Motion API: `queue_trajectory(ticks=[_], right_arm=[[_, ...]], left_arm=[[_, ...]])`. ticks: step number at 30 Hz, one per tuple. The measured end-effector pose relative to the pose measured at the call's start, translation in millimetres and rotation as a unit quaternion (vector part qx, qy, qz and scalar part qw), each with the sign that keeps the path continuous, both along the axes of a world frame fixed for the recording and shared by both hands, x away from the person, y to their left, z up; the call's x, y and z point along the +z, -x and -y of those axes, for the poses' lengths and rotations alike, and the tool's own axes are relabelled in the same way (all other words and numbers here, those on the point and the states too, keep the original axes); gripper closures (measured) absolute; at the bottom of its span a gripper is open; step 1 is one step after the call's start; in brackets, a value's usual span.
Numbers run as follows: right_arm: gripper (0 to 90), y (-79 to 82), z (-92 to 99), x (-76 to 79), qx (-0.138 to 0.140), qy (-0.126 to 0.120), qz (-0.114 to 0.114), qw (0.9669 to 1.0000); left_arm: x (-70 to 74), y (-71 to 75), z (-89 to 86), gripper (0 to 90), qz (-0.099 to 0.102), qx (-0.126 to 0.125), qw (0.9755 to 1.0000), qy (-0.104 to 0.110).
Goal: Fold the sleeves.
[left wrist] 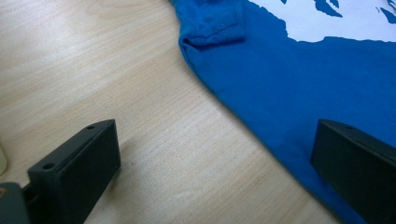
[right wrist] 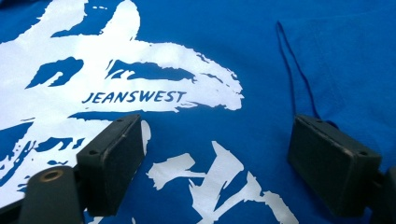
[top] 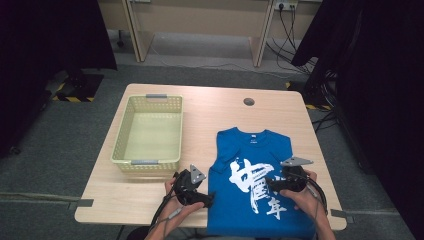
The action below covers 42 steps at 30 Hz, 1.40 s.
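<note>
Two grippers are working over one blue T-shirt [top: 252, 165] on a light wooden table [top: 215, 107], which is taking up most of the high view. Its near edge is passing under the shirt hem, which is hanging over that edge and running out of the bottom of the frame, so the hem's end is not visible. The shirt is lying flat on the right half of the table, collar pointing away from the person, both sleeves folded in over the body; the white brush-style print is facing up (the small lettering reads JEANSWEST in the right gripper view).

Sitting on the left half, well apart from the shirt, is a pale yellow-green basket [top: 121, 135] with grey handles; its inside is looking bare.

Left gripper [top: 209, 199] is resting at the shirt's left edge, near the table's front. In the left gripper view its jaws are standing wide and released, one over bare wood, the other partly cut off by the frame over the blue cloth; whether that jaw is touching the fabric is hard to tell.

Right gripper [top: 270, 183] is hovering over the print at the shirt's right side. Its jaws are standing apart, gripping nothing. A thin loose blue thread [right wrist: 289, 70] is trailing toward the right jaw, its lower end hidden behind it.
</note>
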State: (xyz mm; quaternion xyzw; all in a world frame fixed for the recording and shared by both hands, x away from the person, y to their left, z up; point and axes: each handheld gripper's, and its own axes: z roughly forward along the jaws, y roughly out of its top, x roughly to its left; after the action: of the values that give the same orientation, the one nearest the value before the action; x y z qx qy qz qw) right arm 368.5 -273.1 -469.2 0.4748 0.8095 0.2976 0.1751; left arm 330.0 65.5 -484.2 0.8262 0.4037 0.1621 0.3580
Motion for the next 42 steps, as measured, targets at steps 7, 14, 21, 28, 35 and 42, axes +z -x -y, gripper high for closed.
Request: queue_trajectory(ticks=[7, 14, 21, 28, 35, 42], right_arm=[[17.3, -0.2, -4.0, -0.5, -0.002, 0.001, 0.002, 1.0], [16.6, -1.7, -8.0, -1.0, -0.001, 0.001, 0.003, 1.0], [16.2, -2.3, -10.7, -1.5, -0.002, -0.001, 0.004, 1.0], [15.3, -4.2, -13.8, -2.1, -0.003, -0.001, 0.006, 1.0], [13.8, -6.6, -15.4, -2.4, -0.007, -0.001, 0.006, 1.0], [13.7, -9.8, -19.7, -2.4, -0.012, -0.001, 0.004, 0.9999]], left_arm=[[0.1, 0.1, -3.3, 0.8, 0.0, 0.002, 1.0, -0.001], [-0.1, 0.0, -7.3, 0.8, 0.0, 0.007, 1.0, 0.0], [0.1, 0.7, -11.9, 1.4, -0.001, 0.005, 1.0, 0.003], [2.6, 0.4, -17.4, 3.9, -0.009, 0.009, 0.9999, 0.007], [5.9, 7.9, -5.1, 5.4, -0.016, -0.01, 0.9998, 0.008], [2.4, 6.7, -7.1, 4.5, -0.004, 0.002, 1.0, -0.006]])
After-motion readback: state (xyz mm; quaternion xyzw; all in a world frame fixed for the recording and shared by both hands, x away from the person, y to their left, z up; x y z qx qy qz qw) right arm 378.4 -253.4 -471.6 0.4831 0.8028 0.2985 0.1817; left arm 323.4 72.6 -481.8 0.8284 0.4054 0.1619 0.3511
